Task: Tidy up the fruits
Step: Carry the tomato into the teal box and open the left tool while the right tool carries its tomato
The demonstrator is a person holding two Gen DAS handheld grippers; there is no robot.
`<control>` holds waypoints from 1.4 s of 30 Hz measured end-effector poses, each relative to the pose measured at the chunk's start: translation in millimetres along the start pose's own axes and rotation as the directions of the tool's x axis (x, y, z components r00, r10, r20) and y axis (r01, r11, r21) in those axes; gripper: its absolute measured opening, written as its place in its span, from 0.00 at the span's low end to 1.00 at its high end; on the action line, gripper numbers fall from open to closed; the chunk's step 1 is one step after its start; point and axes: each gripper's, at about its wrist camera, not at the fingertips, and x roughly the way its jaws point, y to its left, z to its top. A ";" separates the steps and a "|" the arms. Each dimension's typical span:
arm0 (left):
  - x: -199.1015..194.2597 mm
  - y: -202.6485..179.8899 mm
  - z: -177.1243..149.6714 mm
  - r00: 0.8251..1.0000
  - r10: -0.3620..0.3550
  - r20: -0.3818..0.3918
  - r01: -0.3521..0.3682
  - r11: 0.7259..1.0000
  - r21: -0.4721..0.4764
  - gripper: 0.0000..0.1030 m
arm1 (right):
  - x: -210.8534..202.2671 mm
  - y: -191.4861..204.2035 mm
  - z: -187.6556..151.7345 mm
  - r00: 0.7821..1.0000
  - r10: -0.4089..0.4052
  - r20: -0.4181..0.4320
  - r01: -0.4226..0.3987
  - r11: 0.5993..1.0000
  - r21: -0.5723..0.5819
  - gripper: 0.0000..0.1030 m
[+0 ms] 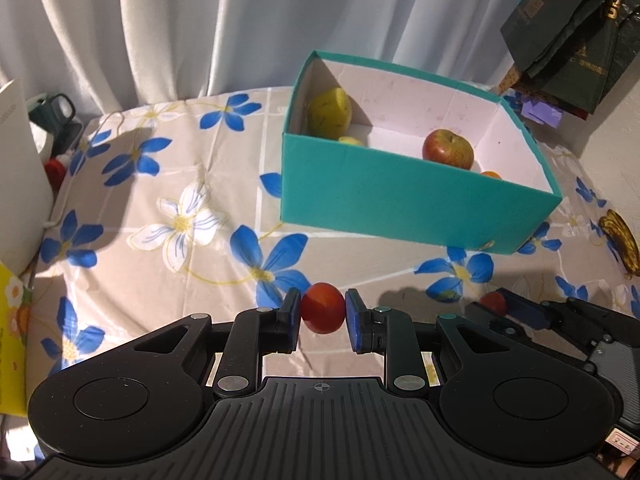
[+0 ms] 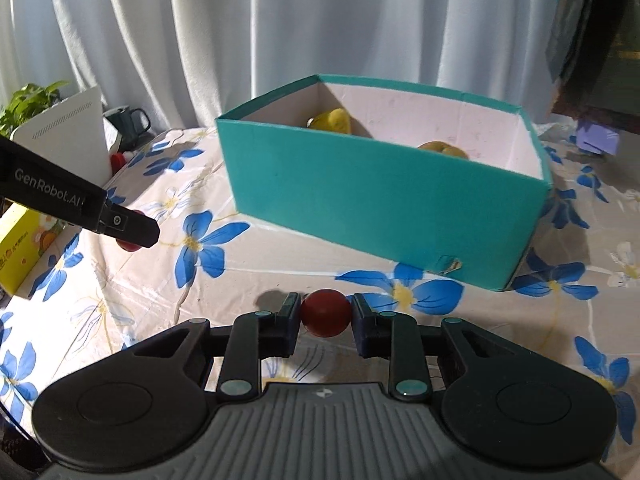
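Your left hand-held gripper (image 1: 323,314) is clamped on a small red tomato (image 1: 322,308), blue pads pressing both sides, the fruit lifted clear of the flowered surface (image 1: 180,216). Your right hand-held gripper (image 2: 326,314) has its own red tomato (image 2: 326,312) pinched tight between its fingers, also off the cloth. Just beyond both sits the teal box (image 1: 400,196), open at the top. Inside it: a yellow fruit (image 1: 329,113) in the far left corner, a red-and-yellow apple (image 1: 448,148) toward the right, and a sliver of something orange (image 1: 490,175) by the near wall. A browned banana (image 1: 620,242) lies on the cloth right of the box.
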 end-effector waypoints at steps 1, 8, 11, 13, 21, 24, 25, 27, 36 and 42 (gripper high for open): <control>-1.0 -4.3 5.2 1.000 -0.002 0.009 0.002 1.000 0.013 0.26 | -5.7 -5.0 2.0 1.000 -0.014 0.015 0.013 1.000 0.015 0.25; 4.2 -38.8 44.0 0.999 0.019 0.044 -0.023 0.996 0.090 0.26 | -39.9 -35.2 13.8 0.988 -0.116 0.101 0.104 0.988 0.117 0.25; 14.7 -51.4 61.8 0.998 0.020 0.055 -0.026 0.994 0.104 0.26 | -49.5 -43.2 16.0 0.980 -0.155 0.124 0.137 0.980 0.143 0.25; 23.1 -59.6 73.9 0.997 0.028 0.069 -0.035 0.993 0.111 0.26 | -56.0 -47.6 16.3 0.975 -0.174 0.139 0.151 0.976 0.159 0.25; 51.0 -83.5 105.4 0.990 0.050 0.128 -0.067 0.989 0.129 0.26 | -72.9 -65.3 12.5 0.952 -0.262 0.157 0.224 0.949 0.223 0.25; 60.3 -89.0 110.3 0.989 0.059 0.136 -0.078 0.988 0.134 0.26 | -78.1 -73.2 9.9 0.943 -0.294 0.154 0.252 0.936 0.246 0.25; 63.5 -90.1 111.2 0.989 0.059 0.135 -0.078 0.988 0.135 0.26 | -79.6 -75.8 9.4 0.940 -0.303 0.154 0.259 0.932 0.254 0.25; 70.1 -91.3 113.0 0.990 0.060 0.129 -0.077 0.988 0.137 0.26 | -82.3 -80.3 7.6 0.935 -0.321 0.151 0.272 0.923 0.272 0.25; 98.0 -94.9 114.3 0.987 0.103 0.127 -0.121 0.982 0.147 0.26 | -87.1 -84.8 7.6 0.923 -0.353 0.152 0.297 0.907 0.298 0.25; 116.5 -93.4 112.5 0.985 0.120 0.125 -0.139 0.977 0.161 0.27 | -87.7 -82.5 10.1 0.921 -0.357 0.156 0.299 0.904 0.305 0.25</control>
